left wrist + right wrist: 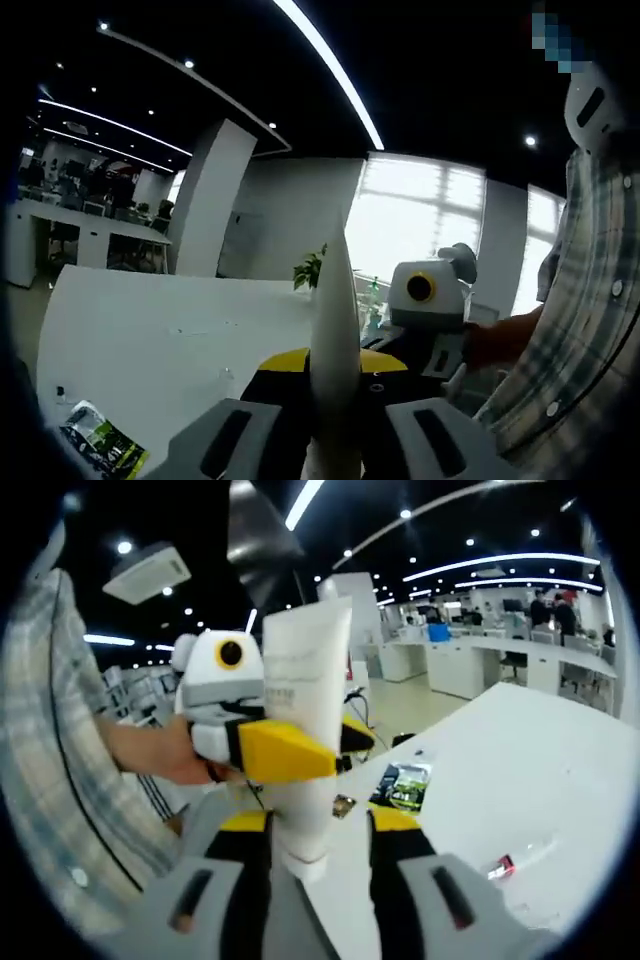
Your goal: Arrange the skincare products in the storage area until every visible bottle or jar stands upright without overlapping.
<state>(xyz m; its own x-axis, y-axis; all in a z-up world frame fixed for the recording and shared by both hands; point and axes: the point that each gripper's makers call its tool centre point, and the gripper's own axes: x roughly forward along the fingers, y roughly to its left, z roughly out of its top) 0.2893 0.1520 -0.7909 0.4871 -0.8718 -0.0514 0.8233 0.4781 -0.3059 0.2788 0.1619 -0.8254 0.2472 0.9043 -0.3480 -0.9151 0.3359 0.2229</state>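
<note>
While holding the white tube in the air above the near edge of the white table, cap end down and crimped end up, clamping it across its flat middle with the left gripper, yellow jaws pressed on both faces. Straddling the cap end with the right gripper, jaws apart and showing a gap on the right side, so apparently not pressing yet. Judging the step as a handover or a two-handed steadying ahead of standing the tube on its cap. Advising: closing the right jaws squarely on the stiff part just above the cap, not on the soft body; releasing the left grip only once the right one is firm; holding the tube vertical on the way down; setting it on bare table well apart from the green sachet and the small red item farther right.
</note>
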